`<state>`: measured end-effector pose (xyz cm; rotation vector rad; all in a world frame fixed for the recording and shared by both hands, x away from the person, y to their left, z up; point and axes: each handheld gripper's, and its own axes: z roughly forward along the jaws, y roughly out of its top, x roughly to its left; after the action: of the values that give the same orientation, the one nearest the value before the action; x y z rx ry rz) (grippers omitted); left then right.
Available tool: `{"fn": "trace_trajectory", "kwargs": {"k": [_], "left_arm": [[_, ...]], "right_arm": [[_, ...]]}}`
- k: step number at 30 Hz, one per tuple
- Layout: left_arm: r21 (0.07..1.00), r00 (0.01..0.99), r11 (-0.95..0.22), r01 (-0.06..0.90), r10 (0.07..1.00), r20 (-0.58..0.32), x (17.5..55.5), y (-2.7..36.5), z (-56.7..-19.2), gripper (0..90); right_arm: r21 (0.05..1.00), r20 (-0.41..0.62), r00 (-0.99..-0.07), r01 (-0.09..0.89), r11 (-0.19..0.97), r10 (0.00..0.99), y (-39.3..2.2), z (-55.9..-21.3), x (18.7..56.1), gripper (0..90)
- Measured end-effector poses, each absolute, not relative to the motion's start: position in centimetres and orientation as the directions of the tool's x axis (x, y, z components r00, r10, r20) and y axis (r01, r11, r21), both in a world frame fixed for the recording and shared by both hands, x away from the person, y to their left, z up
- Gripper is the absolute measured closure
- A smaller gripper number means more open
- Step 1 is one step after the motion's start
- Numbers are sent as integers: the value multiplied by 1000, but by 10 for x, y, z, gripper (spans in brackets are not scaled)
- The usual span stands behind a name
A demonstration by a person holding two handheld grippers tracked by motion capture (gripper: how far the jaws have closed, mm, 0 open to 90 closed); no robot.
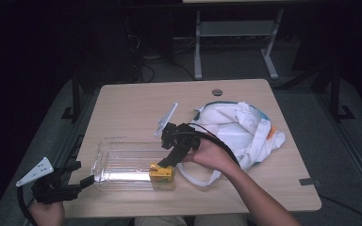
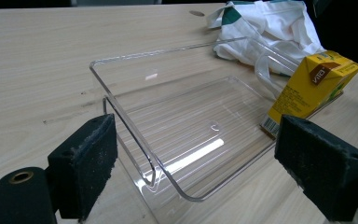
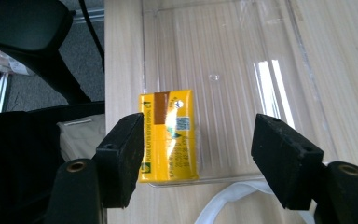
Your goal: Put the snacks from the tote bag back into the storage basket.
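Observation:
A clear plastic tray [image 1: 122,140] lies on the wooden table near its front edge. A yellow drink carton [image 1: 161,173] rests tilted at the tray's near right corner. My right gripper [image 1: 160,164] hovers just above the carton, open; in the right gripper view the carton [image 3: 168,135] lies below the jaws, close to the left pad [image 3: 121,158], with a wide gap to the other. My left gripper [image 1: 82,173] is open at the tray's left end. In the left gripper view its pads frame the tray's [image 2: 121,98] corner, with the carton [image 2: 307,88] at the far side.
A white cloth bag [image 1: 238,129] with green trim lies right of the tray, its strap [image 3: 223,205] curling toward the carton. A clear flat plastic piece [image 1: 166,120] sits behind the tray. A dark chair [image 3: 28,28] stands off the table's front edge.

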<state>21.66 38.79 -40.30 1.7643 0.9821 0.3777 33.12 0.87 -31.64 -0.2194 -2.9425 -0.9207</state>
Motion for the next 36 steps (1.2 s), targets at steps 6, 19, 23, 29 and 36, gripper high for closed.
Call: {"fn": "trace_trajectory", "kwargs": {"k": [6, 19, 23, 29, 36], "left_arm": [[891, 618, -135, 433, 764, -185, 217, 388, -403, 128], [889, 616, -133, 438, 765, -189, 217, 387, -403, 128], [889, 616, -131, 438, 764, -191, 217, 387, -403, 127], [889, 616, -134, 438, 765, -189, 217, 387, -403, 127], [889, 617, -132, 438, 764, -190, 217, 387, -403, 128]], "right_arm": [[564, 88, -985, 170, 808, 146, 2, -315, 338, 336], [573, 87, -972, 227, 788, 217, -19, -315, 350, 331], [572, 88, -967, 245, 783, 239, -28, -319, 354, 326], [572, 98, -957, 278, 772, 273, -40, -323, 358, 324], [570, 88, -950, 296, 766, 301, -55, -326, 361, 318]]}}
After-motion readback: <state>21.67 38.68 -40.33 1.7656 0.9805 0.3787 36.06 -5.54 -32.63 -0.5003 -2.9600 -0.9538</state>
